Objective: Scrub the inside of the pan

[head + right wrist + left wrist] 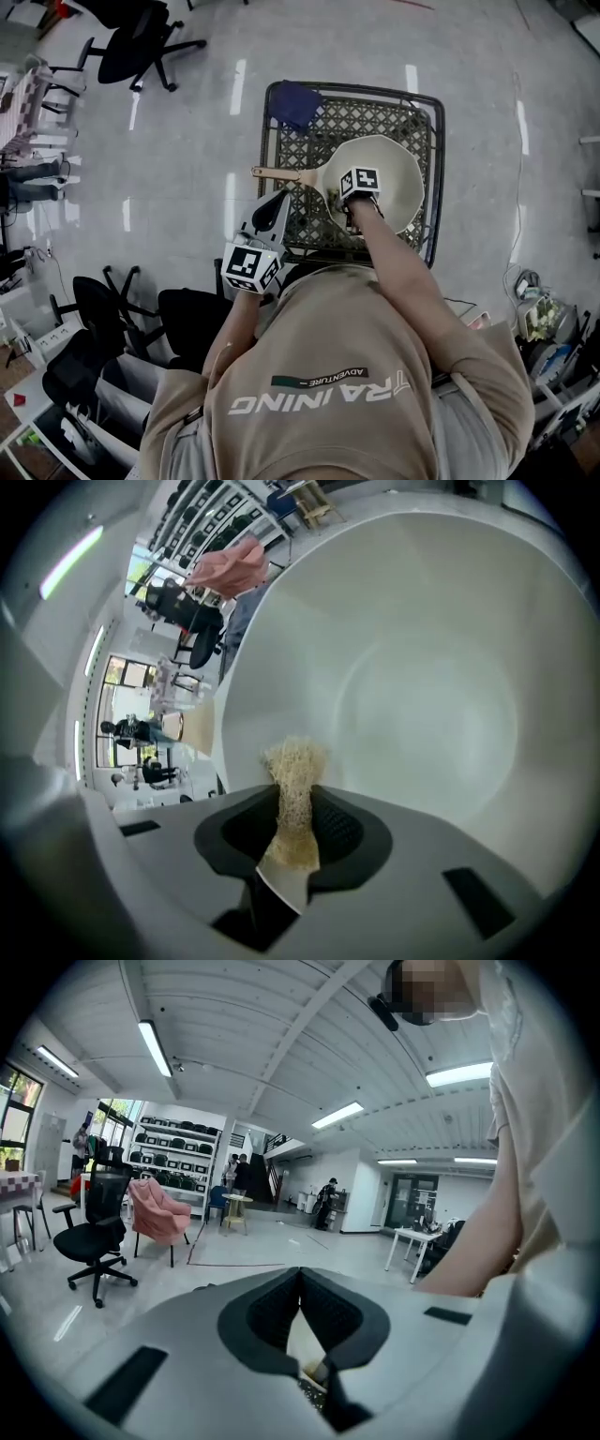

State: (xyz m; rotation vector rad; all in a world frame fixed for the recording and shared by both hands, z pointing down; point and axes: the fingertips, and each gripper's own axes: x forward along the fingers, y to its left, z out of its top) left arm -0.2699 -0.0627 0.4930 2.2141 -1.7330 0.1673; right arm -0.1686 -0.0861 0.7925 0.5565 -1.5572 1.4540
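A cream pan with a wooden handle lies on a black mesh table. My right gripper reaches down into the pan under its marker cube. In the right gripper view the right gripper is shut on a beige fibrous scrub pad, whose tip sticks out against the pan's pale inner wall. My left gripper hovers just in front of the handle, apart from it. In the left gripper view its jaws meet at the tips with nothing held and tilt up toward the room.
A blue cloth lies on the table's far left corner. Black office chairs stand on the grey floor to the left, more chairs near my left side. Shelving and a pink armchair show in the left gripper view.
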